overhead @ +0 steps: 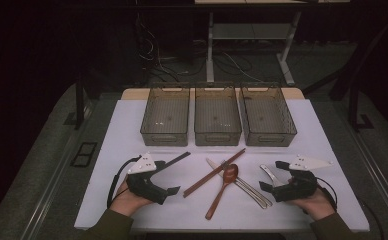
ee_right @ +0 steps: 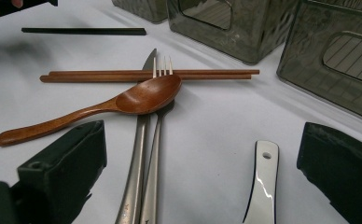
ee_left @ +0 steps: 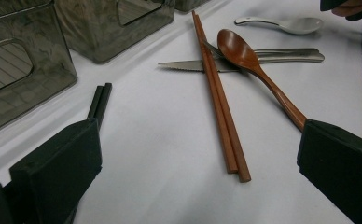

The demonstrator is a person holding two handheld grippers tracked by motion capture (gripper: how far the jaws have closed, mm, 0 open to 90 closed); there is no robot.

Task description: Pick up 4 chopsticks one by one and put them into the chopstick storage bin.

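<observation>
The high view is looking forward and down from above the person's side onto the white table point(overhead: 132, 120), taking in all three bins. The left gripper view is sitting low and close, looking rightward across the brown chopsticks point(ee_left: 221, 100) and wooden spoon point(ee_left: 258, 70). The right gripper view is facing leftward, equally near, over the same chopsticks point(ee_right: 146, 74) and spoon point(ee_right: 137, 100). The dim floor beyond is perhaps carpeted.

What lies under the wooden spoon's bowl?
The wooden spoon rests on a metal knife and fork, beside the brown chopsticks. Its bowl covers the fork's neck and part of the knife.
</observation>
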